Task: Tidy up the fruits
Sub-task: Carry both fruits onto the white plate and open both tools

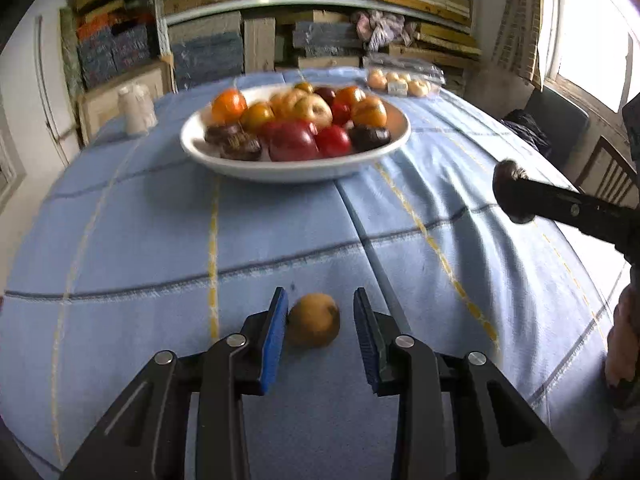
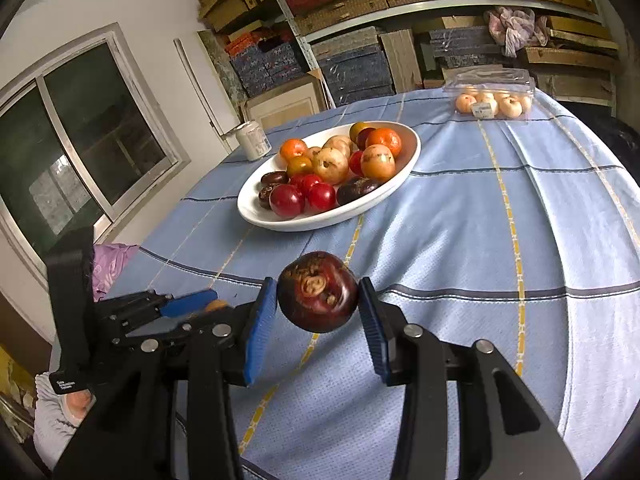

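A small tan-brown fruit [image 1: 314, 320] lies on the blue checked cloth [image 1: 160, 240] between the blue pads of my left gripper [image 1: 320, 308]. The left pad touches it, while a narrow strip of cloth shows before the right pad. My right gripper [image 2: 318, 300] is shut on a dark purple round fruit [image 2: 317, 291] held above the cloth. That fruit [image 1: 509, 188] also shows at the right of the left wrist view. A white oval bowl [image 2: 416, 148] further back holds several red, orange, yellow and dark fruits. The left gripper [image 2: 212, 301] appears low at the left of the right wrist view.
A clear plastic box of pale round fruits [image 2: 494, 96] sits at the table's far right. A white jar [image 2: 252, 140] stands far left of the bowl. Shelves of stacked boxes [image 2: 360, 60] rise behind the table. A wooden chair [image 1: 608, 168] stands to the right. A hand [image 2: 76, 400] holds the left tool.
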